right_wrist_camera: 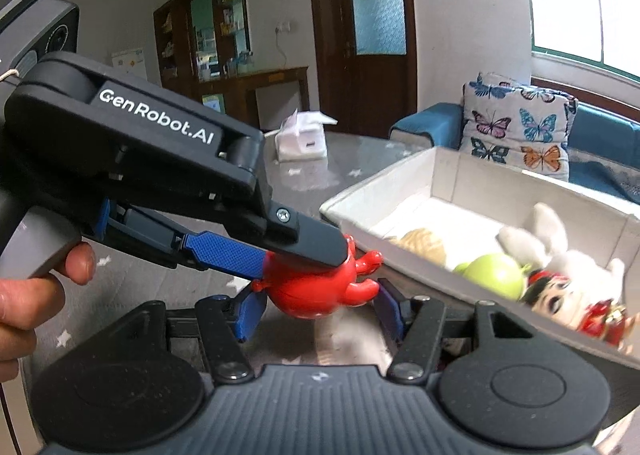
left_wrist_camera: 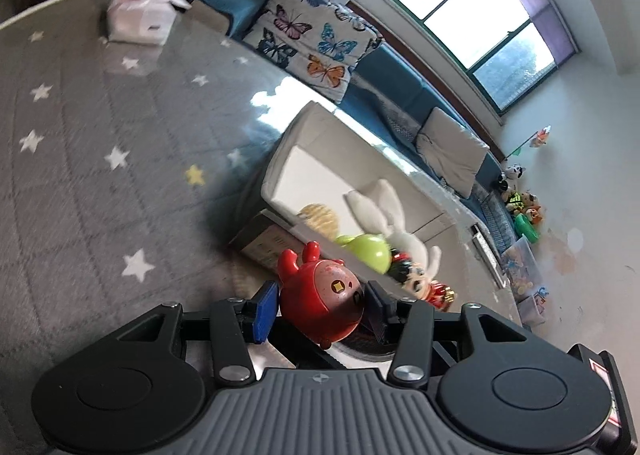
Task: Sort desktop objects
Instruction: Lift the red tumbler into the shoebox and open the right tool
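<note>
Two grippers meet at one red toy (right_wrist_camera: 320, 291): your left gripper (left_wrist_camera: 320, 313) pinches it between its fingers, just short of the near wall of the white box (right_wrist_camera: 400, 191). Your right gripper (right_wrist_camera: 318, 309) sits spread beneath it, gripping nothing. Lift the toy clear over the wall before letting go, aiming for the bare floor beside the green apple (right_wrist_camera: 496, 275) and doll (right_wrist_camera: 560, 299).
</note>
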Demonstrator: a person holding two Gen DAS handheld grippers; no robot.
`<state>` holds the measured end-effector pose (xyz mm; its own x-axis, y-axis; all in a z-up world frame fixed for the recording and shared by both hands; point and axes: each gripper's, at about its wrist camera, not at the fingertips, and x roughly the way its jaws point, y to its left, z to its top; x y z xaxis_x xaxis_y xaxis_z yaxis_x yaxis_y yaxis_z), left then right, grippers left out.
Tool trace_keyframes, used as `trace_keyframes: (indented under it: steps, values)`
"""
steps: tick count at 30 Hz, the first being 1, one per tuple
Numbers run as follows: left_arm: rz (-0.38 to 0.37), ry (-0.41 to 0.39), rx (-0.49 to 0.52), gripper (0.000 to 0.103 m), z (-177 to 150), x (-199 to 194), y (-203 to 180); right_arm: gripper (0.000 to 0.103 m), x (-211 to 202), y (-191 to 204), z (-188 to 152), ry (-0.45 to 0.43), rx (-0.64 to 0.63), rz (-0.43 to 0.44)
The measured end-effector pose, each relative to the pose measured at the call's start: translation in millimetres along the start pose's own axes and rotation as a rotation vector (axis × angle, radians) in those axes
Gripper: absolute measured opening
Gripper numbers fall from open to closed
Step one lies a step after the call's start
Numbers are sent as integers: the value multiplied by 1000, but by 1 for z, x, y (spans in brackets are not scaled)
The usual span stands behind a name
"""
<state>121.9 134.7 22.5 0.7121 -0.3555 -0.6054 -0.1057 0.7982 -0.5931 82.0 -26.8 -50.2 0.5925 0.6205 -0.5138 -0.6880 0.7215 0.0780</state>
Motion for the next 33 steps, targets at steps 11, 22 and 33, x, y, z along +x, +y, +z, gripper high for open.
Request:
trace_keyframes:
  steps: [11,22,33]
  values:
    - [-31,10,59,50,37,33,-38,60,-1,-39,26,-47,49,-77]
    - [-35,67,52,50,53,83,-42,60,19,-78,26,-10,96,-119]
    - [-8,73,56,50,52,95,-37,61,30,-79,26,2,80,-135]
